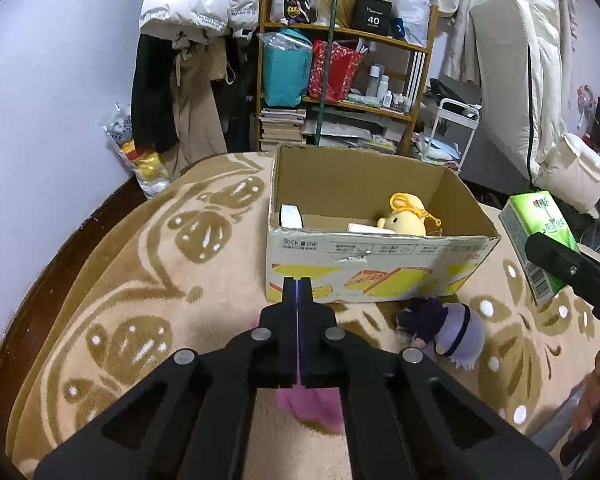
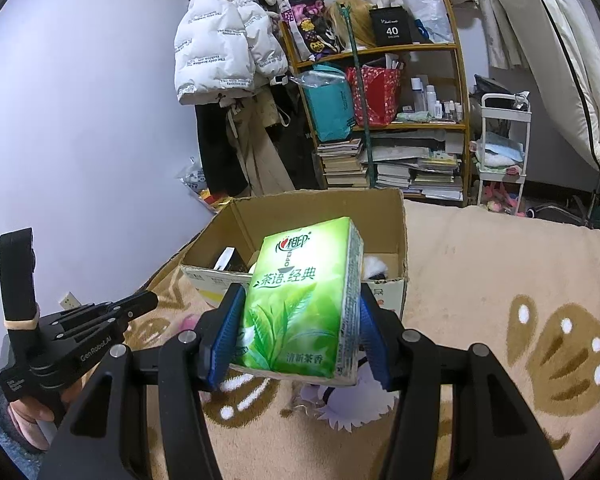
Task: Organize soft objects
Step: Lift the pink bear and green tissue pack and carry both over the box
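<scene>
A: How far along?
B: Partly. The right claw (image 2: 300, 334) pinches the green tissue pack (image 2: 306, 304), just short of the cardboard box (image 2: 324, 208); a yellow doll (image 1: 406, 218) is already inside.
A: What's left?
B: A purple-haired doll (image 1: 446, 330) right of the shut left claw (image 1: 298, 286), something pink (image 1: 312, 404) under it.
A: Writing?
B: "40" on a shelf box (image 2: 392, 26); "GenRoboAI".

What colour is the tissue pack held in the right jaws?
Green tissue pack with leaf print; right wrist view.

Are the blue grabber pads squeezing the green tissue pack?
Touching. The right wrist view shows both blue pads pressed against the sides of the green tissue pack, holding it up.
</scene>
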The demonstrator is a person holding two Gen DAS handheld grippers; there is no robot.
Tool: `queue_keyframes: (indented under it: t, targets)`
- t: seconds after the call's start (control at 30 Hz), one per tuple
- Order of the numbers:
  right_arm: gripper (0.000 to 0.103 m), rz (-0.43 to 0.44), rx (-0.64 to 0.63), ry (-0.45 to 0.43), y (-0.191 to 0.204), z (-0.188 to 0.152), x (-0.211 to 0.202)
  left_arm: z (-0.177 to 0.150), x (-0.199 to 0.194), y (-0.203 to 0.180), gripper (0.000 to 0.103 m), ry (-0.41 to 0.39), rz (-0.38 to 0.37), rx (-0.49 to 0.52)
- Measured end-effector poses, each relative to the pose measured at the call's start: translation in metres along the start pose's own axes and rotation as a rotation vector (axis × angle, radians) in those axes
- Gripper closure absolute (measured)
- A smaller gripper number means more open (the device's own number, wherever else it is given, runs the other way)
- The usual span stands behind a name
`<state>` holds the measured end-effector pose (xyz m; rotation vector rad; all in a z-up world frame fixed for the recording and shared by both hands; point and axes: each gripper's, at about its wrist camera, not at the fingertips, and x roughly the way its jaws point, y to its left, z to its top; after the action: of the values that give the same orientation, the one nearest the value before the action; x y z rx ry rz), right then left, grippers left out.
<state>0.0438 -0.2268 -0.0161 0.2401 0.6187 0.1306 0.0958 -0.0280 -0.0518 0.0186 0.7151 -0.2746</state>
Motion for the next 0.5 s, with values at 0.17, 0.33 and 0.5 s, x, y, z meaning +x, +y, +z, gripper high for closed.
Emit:
queue_keyframes:
  t: [0.17,0.33,0.5]
  targets:
    - [0.045,-0.002,-0.001,-0.006,-0.001,-0.001,-0.001,-0.003,0.001,0.005,0.103,0.023,0.000,-0.027]
    - [0.045,0.000,0.003,0.009,-0.003,-0.003,-0.001,-0.016,0.018,0.016,0.088,0.189,0.012,-0.081]
    - [0.045,0.003,-0.006,0.017,-0.001,-0.005,-0.002,-0.028,0.025,0.018,0.034,0.250,0.082,-0.101]
